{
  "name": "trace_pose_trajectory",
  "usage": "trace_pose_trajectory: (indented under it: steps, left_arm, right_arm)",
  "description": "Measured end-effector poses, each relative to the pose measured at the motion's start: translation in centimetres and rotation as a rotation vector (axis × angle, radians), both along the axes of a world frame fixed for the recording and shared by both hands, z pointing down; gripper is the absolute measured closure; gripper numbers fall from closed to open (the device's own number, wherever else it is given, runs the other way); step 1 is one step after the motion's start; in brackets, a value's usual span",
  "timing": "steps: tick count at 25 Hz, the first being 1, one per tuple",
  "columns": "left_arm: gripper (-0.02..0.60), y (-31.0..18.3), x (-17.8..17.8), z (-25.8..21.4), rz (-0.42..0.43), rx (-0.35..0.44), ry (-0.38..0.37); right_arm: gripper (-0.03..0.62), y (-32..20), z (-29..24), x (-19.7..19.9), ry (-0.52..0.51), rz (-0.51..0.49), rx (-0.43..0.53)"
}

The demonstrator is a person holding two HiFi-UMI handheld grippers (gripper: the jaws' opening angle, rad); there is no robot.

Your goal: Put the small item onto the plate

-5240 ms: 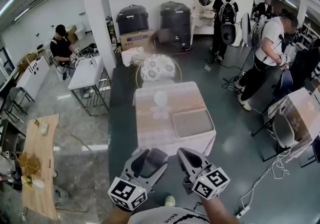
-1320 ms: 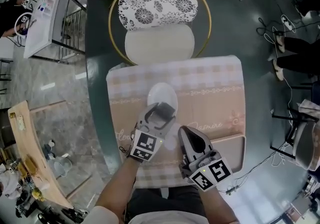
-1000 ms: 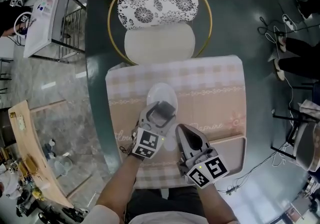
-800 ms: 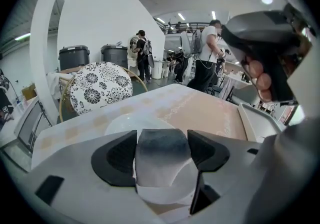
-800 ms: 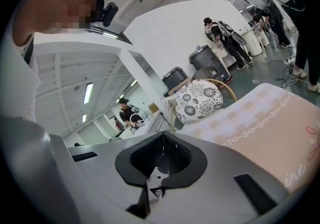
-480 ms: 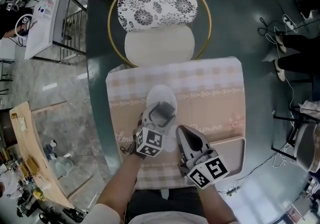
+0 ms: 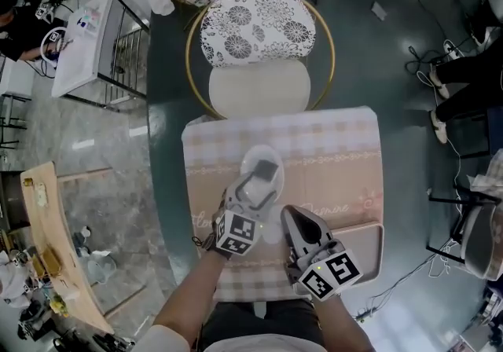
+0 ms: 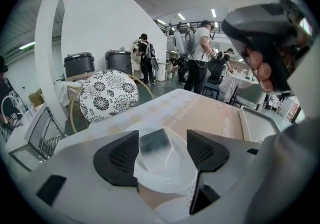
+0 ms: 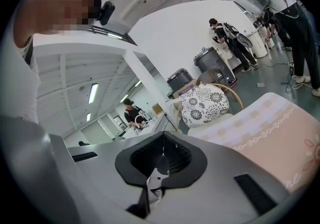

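Note:
A white plate (image 7: 250, 162) sits on the pink checked tablecloth (image 7: 330, 154). On it stands the small item (image 7: 267, 170), a translucent block with a dark top. My left gripper (image 7: 258, 185) reaches over the plate's near rim. In the left gripper view the small item (image 8: 154, 143) stands between the jaws of the left gripper (image 8: 156, 152), over the plate (image 8: 170, 182). It sits close to the left pad, with a gap to the right pad. My right gripper (image 7: 289, 215) hovers to the right with its jaws together, and in the right gripper view the right gripper (image 9: 161, 164) holds nothing.
A grey tray (image 7: 371, 252) lies at the table's near right corner and shows as the tray (image 8: 260, 123) in the left gripper view. A floral-backed chair (image 7: 259, 52) stands at the far side. A second pale round piece (image 7: 272, 230) lies just nearer than the plate. People stand in the background.
My left gripper has moved forward with the small item, farther over the plate, and its jaws now stand apart around it. The right gripper has kept its place beside it, shut.

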State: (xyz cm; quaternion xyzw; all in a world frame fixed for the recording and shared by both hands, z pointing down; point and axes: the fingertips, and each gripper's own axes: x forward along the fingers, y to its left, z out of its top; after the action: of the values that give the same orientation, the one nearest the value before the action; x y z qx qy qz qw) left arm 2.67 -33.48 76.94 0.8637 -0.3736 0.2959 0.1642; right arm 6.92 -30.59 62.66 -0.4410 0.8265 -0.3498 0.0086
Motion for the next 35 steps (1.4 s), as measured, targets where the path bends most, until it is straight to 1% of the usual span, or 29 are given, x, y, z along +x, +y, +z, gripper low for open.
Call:
trace_pose_trajectory:
  steps: [1,2,7,9,11,15,20,25,29,35]
  left_arm:
    - [0.283,0.5,-0.1,-0.9,-0.003,-0.001,0.013]
    - [0.306,1.0,-0.3,-2.0,-0.006,-0.001,0.03]
    - [0.455,3.3,-1.3,-8.5,-0.043,0.04,0.142]
    - [0.52,4.2,-1.7,-10.9,-0.065,0.055,0.172]
    - [0.549,5.3,-1.9,-13.2,-0.083,0.063,0.2]
    - [0.566,7.2,-2.3,-17.8,-0.091,0.105,0.242]
    - [0.575,9.2,-2.7,-23.3,-0.071,0.178,0.288]
    - [0.575,12.0,-3.8,-28.1,-0.072,0.21,0.337]
    - [0.575,13.9,-4.8,-31.2,-0.071,0.237,0.375]
    - [0.577,16.6,-6.3,-34.8,-0.076,0.282,0.409]
  right_arm:
    - [0.579,0.2,-0.5,-0.2,0.006,-0.007,0.003]
    - [0.579,0.5,-1.0,-0.4,0.014,-0.014,0.006]
    - [0.579,2.2,-3.6,-1.1,0.056,-0.026,0.029]
    - [0.579,2.9,-4.7,-1.4,0.064,-0.025,0.04]
    - [0.579,3.9,-5.8,-1.5,0.071,-0.024,0.048]
    - [0.579,5.6,-8.3,-1.7,0.087,-0.019,0.081]
    - [0.579,6.9,-11.9,-2.7,0.093,-0.015,0.15]
    - [0.579,8.7,-15.9,-4.6,0.101,-0.027,0.224]
    - [0.579,10.3,-18.7,-6.0,0.114,-0.028,0.28]
    - [0.579,13.0,-21.3,-7.4,0.131,-0.024,0.33]
